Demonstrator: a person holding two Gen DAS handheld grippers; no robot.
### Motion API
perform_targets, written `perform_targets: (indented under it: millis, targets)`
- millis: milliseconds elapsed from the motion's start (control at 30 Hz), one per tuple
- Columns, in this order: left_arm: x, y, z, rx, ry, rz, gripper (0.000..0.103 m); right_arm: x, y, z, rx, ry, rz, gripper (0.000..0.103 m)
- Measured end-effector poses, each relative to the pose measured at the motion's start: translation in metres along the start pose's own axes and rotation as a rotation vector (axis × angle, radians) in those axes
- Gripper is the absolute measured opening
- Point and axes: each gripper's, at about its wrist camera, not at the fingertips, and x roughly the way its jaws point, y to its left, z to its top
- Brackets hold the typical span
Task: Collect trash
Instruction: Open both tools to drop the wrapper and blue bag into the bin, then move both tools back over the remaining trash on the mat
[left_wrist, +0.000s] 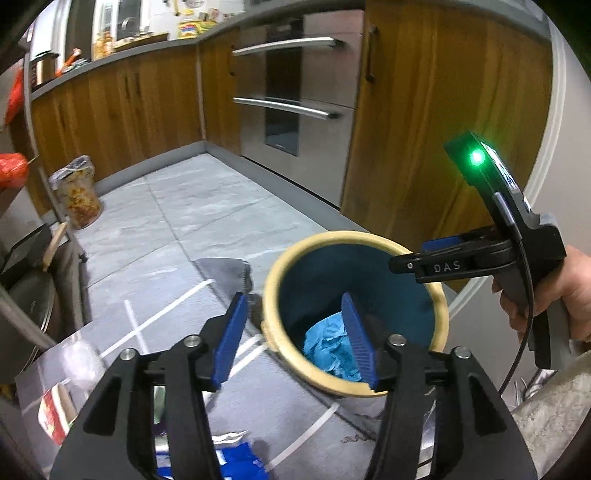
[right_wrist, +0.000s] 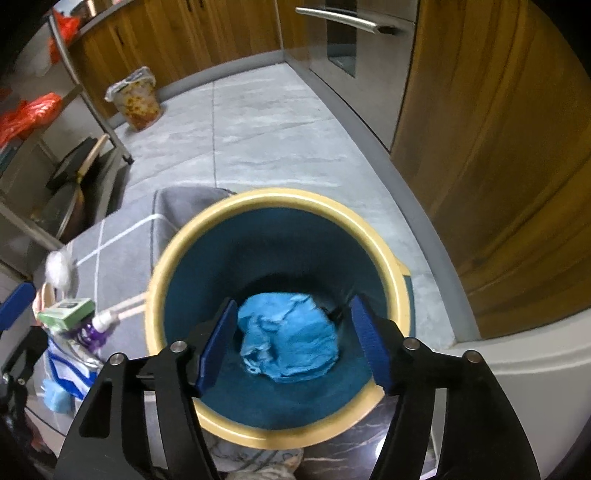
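A blue bin with a cream rim (left_wrist: 439, 306) (right_wrist: 170, 254) stands on the grey floor. A crumpled light-blue cloth (left_wrist: 327, 349) (right_wrist: 291, 332) lies at its bottom. My right gripper (right_wrist: 295, 343) is open and empty, held right above the bin's mouth; it also shows in the left wrist view (left_wrist: 402, 264) over the bin's far rim. My left gripper (left_wrist: 295, 332) is open and empty, just left of the bin above its near rim. Loose trash lies left of the bin: a green box (right_wrist: 66, 314), a white wad (right_wrist: 59, 271), blue-and-white packaging (right_wrist: 70, 373) (left_wrist: 236, 458).
A grey mat with white lines (left_wrist: 155, 317) lies under the trash. A lined waste basket (left_wrist: 77, 192) (right_wrist: 136, 99) stands by the wooden cabinets (left_wrist: 122, 107). A steel oven (left_wrist: 295, 96) is behind. A metal shelf rack (right_wrist: 92, 110) with orange bags stands left.
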Motion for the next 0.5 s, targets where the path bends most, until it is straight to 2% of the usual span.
perform_targets:
  millis: [233,333,500]
  targets:
    - [-0.034,0.029,-0.005,-0.071,-0.033,0.087,0.072,-0.014,0.026,0.008,-0.017,-0.056,0.036,0.069]
    - [-0.05,0.043,-0.009,-0.116,-0.051,0.125,0.082,-0.025,0.044,0.007,-0.062,-0.094,0.048,0.076]
    - [-0.079,0.073,-0.019,-0.172,-0.078,0.201,0.087,-0.041,0.078,0.007,-0.121,-0.144,0.082,0.086]
